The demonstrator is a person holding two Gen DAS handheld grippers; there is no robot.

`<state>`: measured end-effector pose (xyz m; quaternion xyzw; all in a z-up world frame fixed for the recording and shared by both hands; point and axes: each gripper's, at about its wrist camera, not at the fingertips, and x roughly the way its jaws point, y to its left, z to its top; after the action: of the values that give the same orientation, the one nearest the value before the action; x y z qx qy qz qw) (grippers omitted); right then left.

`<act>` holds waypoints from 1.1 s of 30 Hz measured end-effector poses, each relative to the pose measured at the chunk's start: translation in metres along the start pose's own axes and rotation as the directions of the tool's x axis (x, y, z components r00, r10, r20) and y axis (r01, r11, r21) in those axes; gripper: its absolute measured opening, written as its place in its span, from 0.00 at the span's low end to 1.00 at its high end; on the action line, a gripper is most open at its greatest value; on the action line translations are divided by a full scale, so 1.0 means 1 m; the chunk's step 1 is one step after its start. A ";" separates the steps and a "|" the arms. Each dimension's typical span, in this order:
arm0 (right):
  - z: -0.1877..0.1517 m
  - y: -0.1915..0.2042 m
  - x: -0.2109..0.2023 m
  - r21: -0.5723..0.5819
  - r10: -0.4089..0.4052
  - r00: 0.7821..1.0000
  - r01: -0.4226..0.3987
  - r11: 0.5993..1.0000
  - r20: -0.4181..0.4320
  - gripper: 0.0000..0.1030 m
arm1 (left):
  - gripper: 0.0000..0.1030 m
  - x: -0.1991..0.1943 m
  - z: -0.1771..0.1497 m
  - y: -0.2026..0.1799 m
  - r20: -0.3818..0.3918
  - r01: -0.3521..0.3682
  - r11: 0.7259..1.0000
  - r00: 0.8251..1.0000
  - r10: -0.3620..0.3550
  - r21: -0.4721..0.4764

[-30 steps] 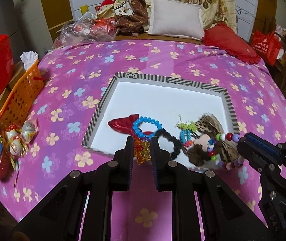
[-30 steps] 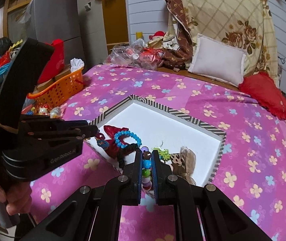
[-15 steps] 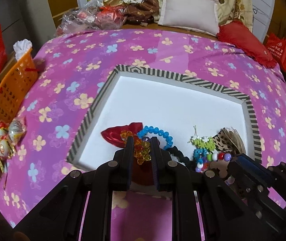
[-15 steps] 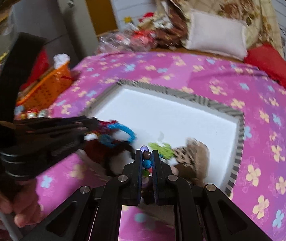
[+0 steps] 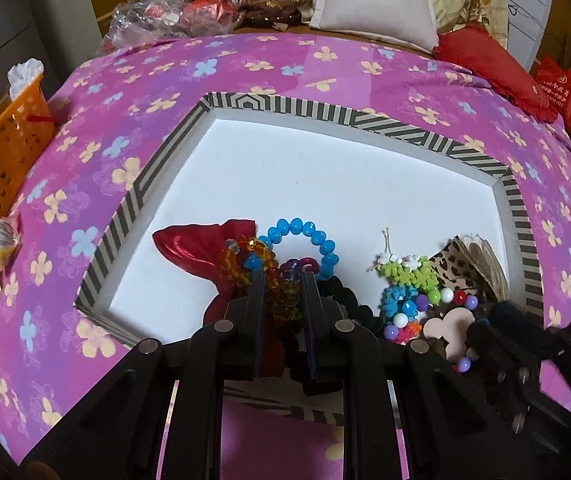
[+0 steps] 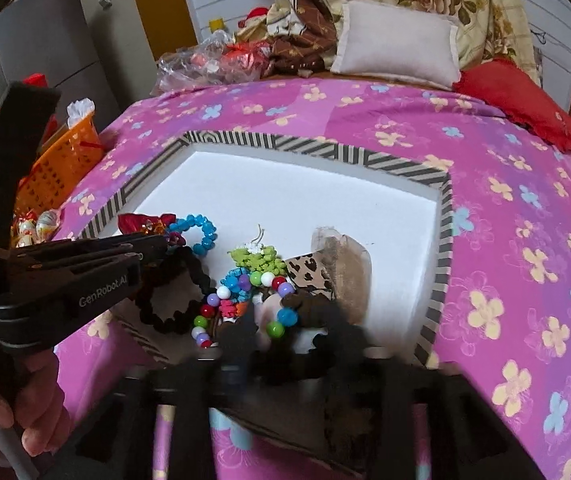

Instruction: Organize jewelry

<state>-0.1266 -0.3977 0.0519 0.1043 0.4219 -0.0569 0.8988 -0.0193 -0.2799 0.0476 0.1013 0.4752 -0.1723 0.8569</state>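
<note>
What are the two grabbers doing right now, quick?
Left gripper: closed on the amber-orange faceted bead bracelet.
Right gripper: fingers just opened, blurred; the multicoloured round-bead bracelet lies below, let go.

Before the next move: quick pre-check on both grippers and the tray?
1. Left gripper shut on amber bead bracelet: ok.
2. Amber bead bracelet lowered over striped tray: ok.
3. Right gripper jaws have just been opening, multicolour bead bracelet between them: pads blurred, release cannot tell.
4. Multicolour bead bracelet lies inside the tray: ok.
5. Free white floor left in tray's far half: ok.
</note>
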 end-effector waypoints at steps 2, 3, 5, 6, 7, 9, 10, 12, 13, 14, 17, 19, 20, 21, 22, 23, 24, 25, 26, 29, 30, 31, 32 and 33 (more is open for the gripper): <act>-0.003 0.001 -0.009 -0.005 -0.003 1.000 0.003 1.000 0.011 0.41 | 0.24 -0.003 -0.002 0.003 0.000 0.006 1.000 1.000 -0.006 -0.010; -0.004 0.003 -0.011 -0.008 -0.005 1.000 0.005 1.000 0.013 0.41 | 0.28 -0.005 -0.003 0.005 -0.001 0.012 1.000 1.000 -0.012 -0.019; -0.009 0.005 -0.021 -0.013 -0.012 1.000 0.013 1.000 0.025 0.41 | 0.45 -0.010 -0.006 0.010 0.006 0.027 0.999 1.000 -0.026 -0.041; -0.012 0.006 -0.026 -0.013 -0.014 0.999 0.014 1.000 0.033 0.41 | 0.47 -0.013 -0.008 0.011 0.012 0.029 0.999 1.000 -0.029 -0.045; -0.014 0.007 -0.030 -0.012 -0.015 0.999 0.015 1.000 0.038 0.41 | 0.47 -0.017 -0.009 0.012 0.018 0.029 0.999 0.999 -0.028 -0.044; -0.020 0.010 -0.039 -0.008 -0.019 0.999 0.019 1.000 0.050 0.41 | 0.49 -0.027 -0.014 0.013 0.037 0.026 0.999 0.999 -0.025 -0.032; -0.022 0.011 -0.044 -0.007 -0.019 0.998 0.020 1.000 0.057 0.41 | 0.50 -0.032 -0.017 0.013 0.047 0.027 0.999 0.999 -0.025 -0.029; -0.028 0.015 -0.054 -0.004 -0.024 0.997 0.025 1.000 0.079 0.42 | 0.50 -0.046 -0.025 0.015 0.074 0.020 1.000 0.997 -0.018 -0.024; -0.030 0.017 -0.060 -0.002 -0.028 0.996 0.028 1.000 0.090 0.42 | 0.50 -0.055 -0.029 0.016 0.092 0.011 1.000 0.996 -0.009 -0.021; -0.031 0.019 -0.063 0.000 -0.030 0.995 0.030 1.000 0.098 0.45 | 0.50 -0.061 -0.034 0.017 0.107 0.003 1.000 0.994 -0.001 -0.019; -0.035 0.024 -0.077 0.016 -0.047 0.990 0.045 0.999 0.131 0.62 | 0.50 -0.081 -0.046 0.019 0.146 -0.019 1.000 0.989 0.021 -0.013; -0.037 0.027 -0.086 0.023 -0.054 0.986 0.051 0.998 0.161 0.64 | 0.50 -0.094 -0.053 0.021 0.175 -0.023 1.000 0.984 0.024 -0.011; -0.037 0.029 -0.089 0.023 -0.057 0.985 0.054 0.998 0.165 0.64 | 0.50 -0.099 -0.055 0.022 0.184 -0.025 1.000 0.983 0.026 -0.011; -0.037 0.031 -0.091 0.023 -0.061 0.984 0.058 0.998 0.167 0.64 | 0.50 -0.106 -0.059 0.023 0.201 -0.030 0.999 0.979 0.032 -0.013; -0.037 0.032 -0.093 0.022 -0.064 0.984 0.061 0.998 0.169 0.64 | 0.50 -0.111 -0.061 0.023 0.210 -0.034 0.999 0.977 0.036 -0.014; -0.037 0.034 -0.095 0.023 -0.069 0.983 0.066 0.998 0.171 0.64 | 0.50 -0.114 -0.062 0.023 0.214 -0.036 0.999 0.976 0.038 -0.014; -0.038 0.035 -0.097 0.023 -0.072 0.982 0.069 0.997 0.173 0.64 | 0.50 -0.119 -0.065 0.023 0.220 -0.040 0.999 0.974 0.042 -0.013; -0.040 0.037 -0.098 0.025 -0.072 0.982 0.069 0.997 0.175 0.64 | 0.50 -0.121 -0.067 0.024 0.223 -0.041 0.999 0.974 0.043 -0.015; -0.041 0.037 -0.100 0.027 -0.072 0.982 0.068 0.997 0.177 0.64 | 0.50 -0.125 -0.069 0.025 0.226 -0.042 0.999 0.973 0.045 -0.020; -0.046 0.039 -0.104 0.039 -0.072 0.981 0.066 0.997 0.181 0.64 | 0.50 -0.134 -0.073 0.028 0.238 -0.044 0.998 0.970 0.053 -0.039; -0.047 0.039 -0.105 0.042 -0.072 0.981 0.065 0.997 0.181 0.65 | 0.50 -0.136 -0.074 0.029 0.241 -0.046 0.998 0.969 0.055 -0.043; -0.048 0.040 -0.105 0.045 -0.073 0.981 0.065 0.997 0.179 0.66 | 0.50 -0.138 -0.075 0.029 0.244 -0.046 0.998 0.968 0.055 -0.045; -0.049 0.040 -0.106 0.045 -0.072 0.981 0.065 0.997 0.179 0.66 | 0.50 -0.142 -0.077 0.029 0.249 -0.047 0.998 0.967 0.058 -0.047; -0.050 0.041 -0.107 0.044 -0.072 0.981 0.065 0.997 0.179 0.67 | 0.50 -0.144 -0.078 0.029 0.254 -0.049 0.998 0.965 0.060 -0.049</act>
<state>-0.2243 -0.3442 0.1094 0.1012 0.3408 -0.1052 0.9287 -0.1387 -0.1979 0.1291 0.0731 0.3616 -0.1501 0.9173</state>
